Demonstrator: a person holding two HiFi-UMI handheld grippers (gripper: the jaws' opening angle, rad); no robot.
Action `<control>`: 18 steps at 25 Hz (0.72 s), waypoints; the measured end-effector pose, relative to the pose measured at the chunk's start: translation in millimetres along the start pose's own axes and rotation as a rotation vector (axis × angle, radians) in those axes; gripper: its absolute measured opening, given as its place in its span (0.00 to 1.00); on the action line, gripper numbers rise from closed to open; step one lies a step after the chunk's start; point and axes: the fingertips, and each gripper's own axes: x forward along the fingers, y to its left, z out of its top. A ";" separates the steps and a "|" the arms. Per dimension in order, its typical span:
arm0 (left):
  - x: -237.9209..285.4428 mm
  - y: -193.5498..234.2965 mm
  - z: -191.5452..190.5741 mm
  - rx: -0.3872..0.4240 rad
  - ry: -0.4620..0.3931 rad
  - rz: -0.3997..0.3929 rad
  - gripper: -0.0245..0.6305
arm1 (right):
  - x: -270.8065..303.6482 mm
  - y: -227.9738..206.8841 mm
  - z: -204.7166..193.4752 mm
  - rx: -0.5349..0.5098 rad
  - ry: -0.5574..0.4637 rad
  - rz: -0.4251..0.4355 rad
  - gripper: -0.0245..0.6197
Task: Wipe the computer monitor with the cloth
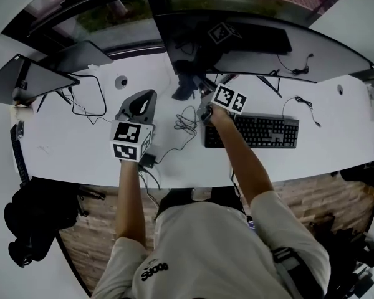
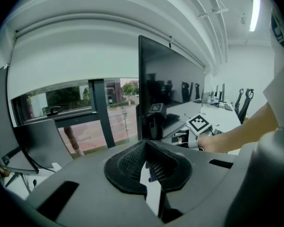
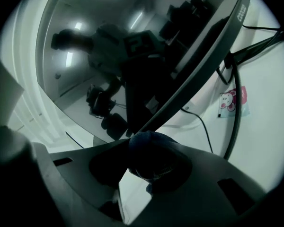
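A long white counter (image 1: 81, 148) runs under a window in an open office. Our right claw (image 3: 143, 143) is clenched on a bunched dark blue cloth (image 3: 154, 162). Just ahead of it and above rises the wide, curved black computer monitor (image 3: 85, 56). The wad sits by the screen's lower edge, though we cannot tell if it touches. Our left claw (image 2: 146, 144) is closed on nothing, with the monitor ahead to its right. We judge the wipe is at its start: next we should press the cloth gently to the glass and sweep along.
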 end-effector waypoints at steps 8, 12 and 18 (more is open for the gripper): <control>25.6 -36.3 20.5 0.019 -0.007 -0.038 0.07 | -38.6 -26.3 32.7 -0.004 -0.042 -0.019 0.20; 37.7 -56.5 29.6 0.032 -0.006 -0.063 0.07 | -61.7 -42.9 52.2 -0.001 -0.078 -0.034 0.20; 53.2 -85.8 42.4 0.052 -0.009 -0.089 0.07 | -95.0 -65.3 79.1 -0.004 -0.121 -0.051 0.20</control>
